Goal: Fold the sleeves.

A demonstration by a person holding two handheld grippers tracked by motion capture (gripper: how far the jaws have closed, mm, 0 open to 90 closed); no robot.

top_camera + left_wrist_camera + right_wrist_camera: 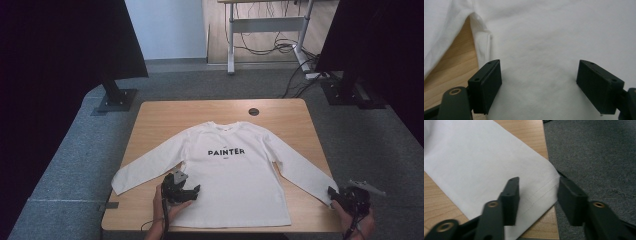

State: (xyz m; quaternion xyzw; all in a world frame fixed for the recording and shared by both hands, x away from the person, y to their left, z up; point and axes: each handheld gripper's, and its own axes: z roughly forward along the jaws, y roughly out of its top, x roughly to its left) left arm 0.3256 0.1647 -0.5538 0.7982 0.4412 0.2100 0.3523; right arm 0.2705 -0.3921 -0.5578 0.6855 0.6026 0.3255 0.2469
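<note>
I had the wooden table (150,115) under everything, w/ a white long-sleeve shirt (235,180) spread flat across it, front up, "PAINTER" print (226,151) on the chest well ahead of my left fingers. Both sleeves were angled out and down toward my side of the table.

Left gripper (186,192) sat over the lower left part of the shirt body, near the hem. In the left gripper view its fingers (485,86) were wide apart, nothing between them but flat white cloth below; the armpit seam and a wedge of bare wood lay just ahead-left of the left finger. Couldn't tell if the tips touched the cloth.

Right gripper (345,197) was at the table's right edge, by the right sleeve cuff (541,190). Its fingers (510,200) were apart too, straddling the cuff's corner: one finger over the sleeve, the other past the cuff edge, above the grey carpet (594,152). Not clamped on it.
</note>
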